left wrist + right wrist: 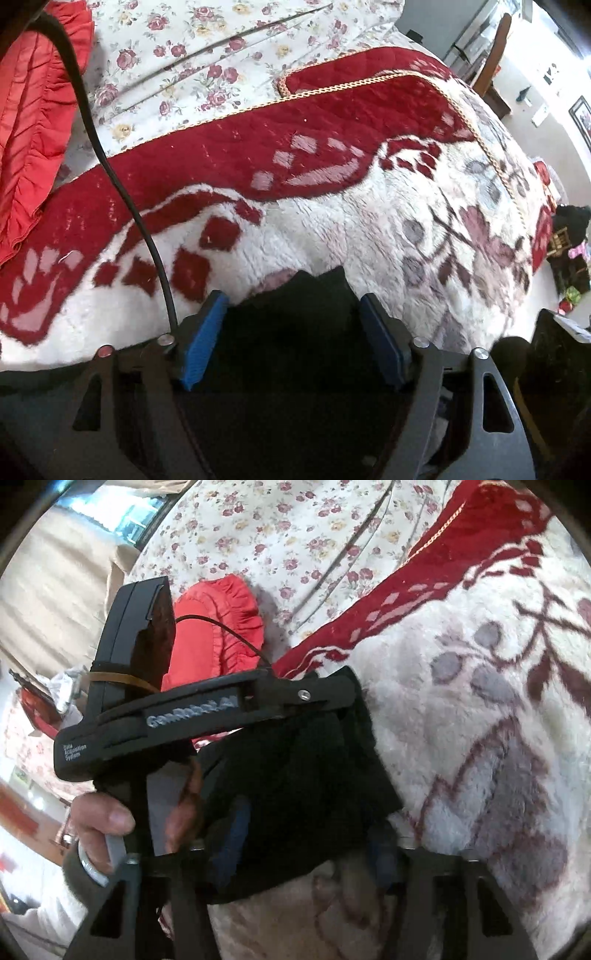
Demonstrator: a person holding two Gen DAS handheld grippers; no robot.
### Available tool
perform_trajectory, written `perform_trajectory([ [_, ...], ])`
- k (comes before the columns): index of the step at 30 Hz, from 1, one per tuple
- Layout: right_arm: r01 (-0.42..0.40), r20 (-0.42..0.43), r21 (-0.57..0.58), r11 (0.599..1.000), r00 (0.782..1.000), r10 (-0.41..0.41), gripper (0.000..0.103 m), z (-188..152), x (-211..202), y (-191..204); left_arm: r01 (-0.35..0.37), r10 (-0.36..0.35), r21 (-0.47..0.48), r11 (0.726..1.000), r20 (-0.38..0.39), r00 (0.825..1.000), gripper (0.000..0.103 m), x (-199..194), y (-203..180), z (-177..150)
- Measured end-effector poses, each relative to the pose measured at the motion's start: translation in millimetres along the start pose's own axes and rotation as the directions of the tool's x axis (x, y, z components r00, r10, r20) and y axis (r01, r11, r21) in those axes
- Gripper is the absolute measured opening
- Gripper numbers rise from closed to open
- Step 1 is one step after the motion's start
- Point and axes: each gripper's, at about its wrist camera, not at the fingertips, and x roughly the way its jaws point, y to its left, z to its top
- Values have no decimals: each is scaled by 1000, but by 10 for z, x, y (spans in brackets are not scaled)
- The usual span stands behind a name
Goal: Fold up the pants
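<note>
The black pants (295, 325) are bunched between the blue pads of my left gripper (291, 306), whose jaws stand wide apart with the cloth filling the gap. In the right wrist view the pants (314, 768) hang as a dark folded bundle above the blanket. My right gripper (306, 834) has its blue fingers (236, 827) around the bundle's lower edge, partly hidden by cloth. The left gripper (347, 698) comes in from the left, its tip at the bundle's top edge.
A plush white and red flowered blanket (332, 229) covers the bed. A floral sheet (207, 51) lies beyond it and a red ruffled cushion (33, 122) at the left. A black cable (110, 166) crosses the left view. Room clutter (569, 254) sits at the right.
</note>
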Motion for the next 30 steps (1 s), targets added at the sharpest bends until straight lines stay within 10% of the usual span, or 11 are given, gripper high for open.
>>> perform_trajectory([
  [9,-59,9,-189,980,998,62,22,259,-62,608,86,-76,-101,991,104,992,50,-583,308,-30],
  [18,-212,-162,-457,864,975,154,22,6,579,1756,-9,96,-359,933,226,969,50,-1628,1350,-781],
  [22,-279,-410,-423,862,908,92,46,-395,1270,1867,-25,132,-473,881,193,972,50,-1689,1698,-1252],
  [26,-363,-445,-384,849,879,174,60,-367,1093,1873,-53,162,-501,864,177,971,55,-1760,1743,-1540],
  [30,-263,-325,-433,862,938,122,63,-93,720,1740,-49,155,-489,871,178,972,66,-1818,1667,-1697],
])
